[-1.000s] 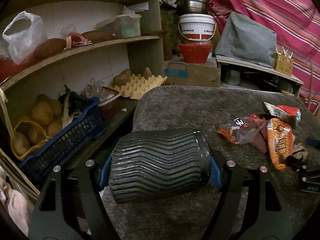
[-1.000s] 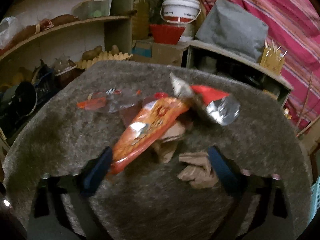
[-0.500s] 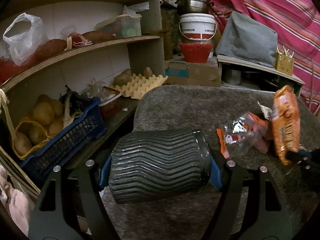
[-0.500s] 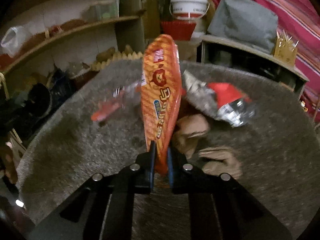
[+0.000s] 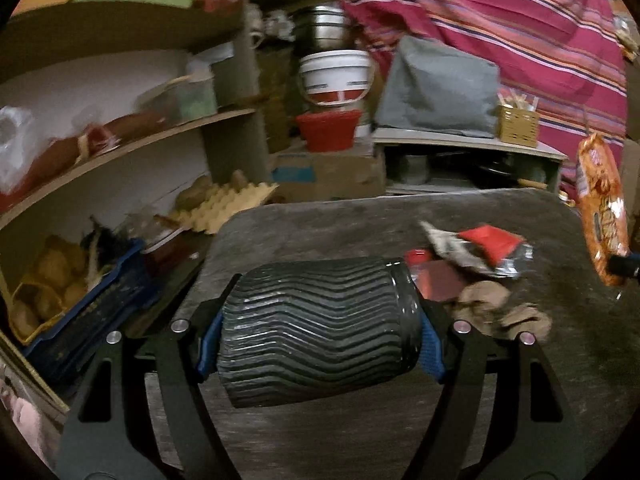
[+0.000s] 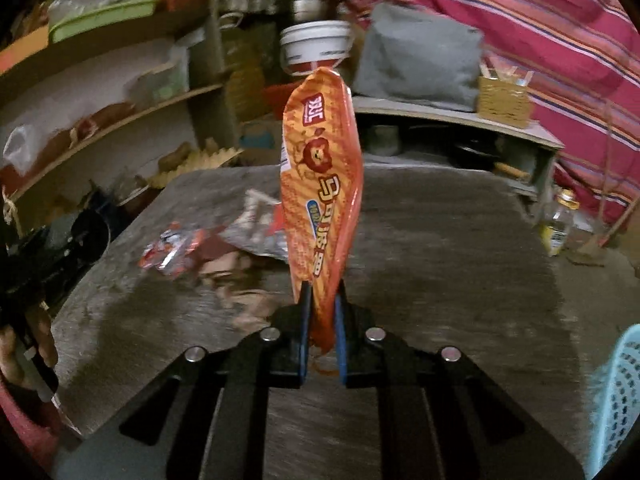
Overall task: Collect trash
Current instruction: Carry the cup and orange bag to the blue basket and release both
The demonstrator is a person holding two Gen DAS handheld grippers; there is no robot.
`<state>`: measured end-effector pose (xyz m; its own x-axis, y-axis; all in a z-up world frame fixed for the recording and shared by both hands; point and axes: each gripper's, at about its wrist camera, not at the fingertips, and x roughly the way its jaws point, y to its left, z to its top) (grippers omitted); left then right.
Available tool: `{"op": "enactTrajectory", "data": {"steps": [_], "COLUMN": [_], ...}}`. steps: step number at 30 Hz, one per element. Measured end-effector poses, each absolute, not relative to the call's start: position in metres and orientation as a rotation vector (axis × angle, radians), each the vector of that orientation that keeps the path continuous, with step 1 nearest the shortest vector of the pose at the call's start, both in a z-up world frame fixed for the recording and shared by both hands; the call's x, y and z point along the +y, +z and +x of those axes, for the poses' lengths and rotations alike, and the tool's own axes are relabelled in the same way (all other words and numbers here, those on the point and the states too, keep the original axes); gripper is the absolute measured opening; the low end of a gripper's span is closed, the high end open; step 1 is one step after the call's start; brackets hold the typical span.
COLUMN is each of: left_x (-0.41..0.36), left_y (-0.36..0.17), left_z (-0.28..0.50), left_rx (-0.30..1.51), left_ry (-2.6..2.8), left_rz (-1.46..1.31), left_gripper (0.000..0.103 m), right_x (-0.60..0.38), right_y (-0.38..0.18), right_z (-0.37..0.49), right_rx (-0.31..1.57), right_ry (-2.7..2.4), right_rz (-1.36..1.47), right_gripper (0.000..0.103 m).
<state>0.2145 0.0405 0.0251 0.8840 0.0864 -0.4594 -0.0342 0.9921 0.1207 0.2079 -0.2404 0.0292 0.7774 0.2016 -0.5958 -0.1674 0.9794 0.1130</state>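
My left gripper (image 5: pixel 320 340) is shut on a dark ribbed bin (image 5: pixel 316 336), held on its side above the grey table (image 5: pixel 304 232), mouth to the right. My right gripper (image 6: pixel 320 320) is shut on the lower end of an orange snack wrapper (image 6: pixel 320 184), held upright above the table (image 6: pixel 440 240); the wrapper also shows in the left wrist view (image 5: pixel 600 208) at far right. On the table lie a red and silver wrapper (image 5: pixel 480 248), a clear red wrapper (image 6: pixel 172 248) and crumpled brown paper (image 5: pixel 500 312).
Shelves (image 5: pixel 120 148) with a blue crate of potatoes (image 5: pixel 60 300) and an egg tray (image 5: pixel 224 204) stand at left. A white bucket (image 5: pixel 336 76), red basket (image 5: pixel 326 130) and grey cover (image 5: pixel 436 88) stand behind. A light blue basket (image 6: pixel 616 392) is at lower right.
My right gripper shut on the orange wrapper and lifted it off the table, upright. My left gripper with the bin has shifted right, closer to the trash pile.
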Motion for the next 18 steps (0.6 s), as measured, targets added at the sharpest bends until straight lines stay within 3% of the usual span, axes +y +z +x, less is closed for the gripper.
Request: {"op": "enactTrajectory", "data": {"steps": [18], "left_x": [-0.14], "left_y": [0.019], "left_z": [0.208], "left_rx": [0.479], "left_ry": [-0.168], "left_rz": [0.159], "left_gripper": [0.074], "right_x": [-0.431], "right_y": [0.02], "right_z": [0.162], "right_rx": [0.667], "right_ry": [-0.095], "right_rz": [0.114], "right_gripper": [0.011]}}
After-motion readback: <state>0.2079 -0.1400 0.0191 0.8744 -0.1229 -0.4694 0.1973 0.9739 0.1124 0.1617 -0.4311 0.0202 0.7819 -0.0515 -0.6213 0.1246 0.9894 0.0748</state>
